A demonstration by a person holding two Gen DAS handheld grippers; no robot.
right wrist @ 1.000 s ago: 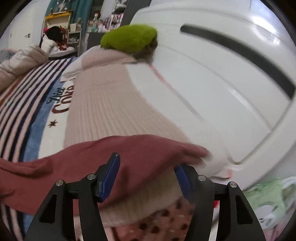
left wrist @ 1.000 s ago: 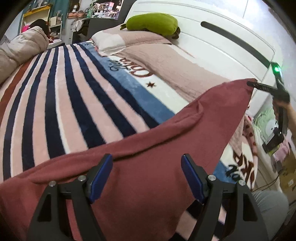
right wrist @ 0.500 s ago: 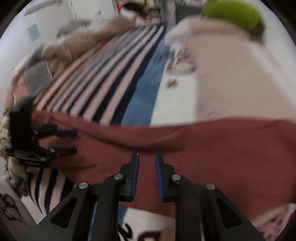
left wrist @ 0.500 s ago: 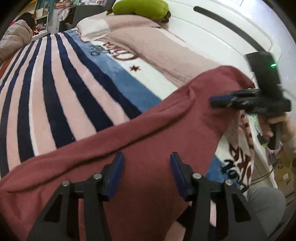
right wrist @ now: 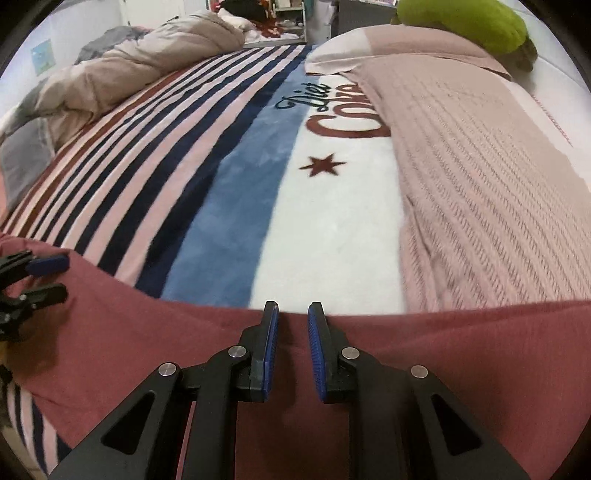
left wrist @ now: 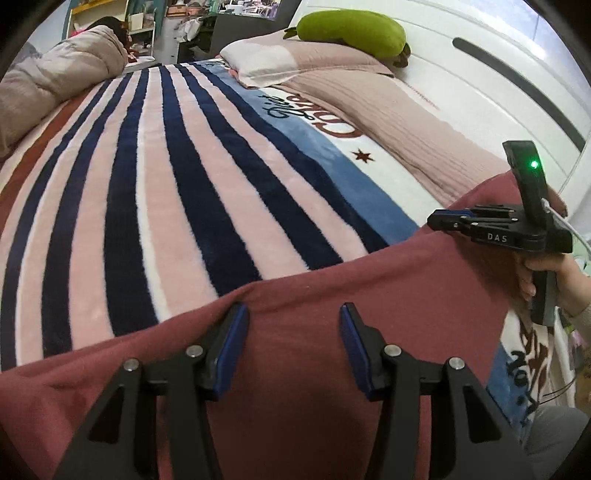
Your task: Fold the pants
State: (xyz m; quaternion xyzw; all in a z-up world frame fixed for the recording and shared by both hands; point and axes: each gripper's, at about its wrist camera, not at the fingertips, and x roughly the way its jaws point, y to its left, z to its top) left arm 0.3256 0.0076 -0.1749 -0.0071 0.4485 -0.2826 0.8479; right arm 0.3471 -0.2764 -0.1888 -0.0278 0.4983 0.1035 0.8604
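Observation:
Dark red pants (left wrist: 369, 288) lie spread across the near end of a striped blanket (left wrist: 184, 184). My left gripper (left wrist: 293, 317) hovers over their far edge, its jaws partly apart. The cloth lies flat between and under them, and the pads do not press on it. In the right wrist view it shows at the left edge as the left gripper (right wrist: 51, 277). My right gripper (right wrist: 293, 314) is shut on the pants' (right wrist: 443, 350) far edge. From the left wrist view the right gripper (left wrist: 439, 221) appears side-on at the right, pinching the raised cloth, with a hand (left wrist: 546, 273) on its handle.
A pink knitted cover (right wrist: 480, 184) and a pillow (left wrist: 266, 59) lie along the right side. A green plush (left wrist: 351, 29) rests against the white headboard (left wrist: 480, 74). A beige quilt (left wrist: 55, 74) is heaped at the far left. Furniture and clutter stand beyond the bed.
The right gripper closed on the pants' edge, then swung down and in towards the blanket with it. The left gripper's jaws narrowed and it sank a little over the cloth.

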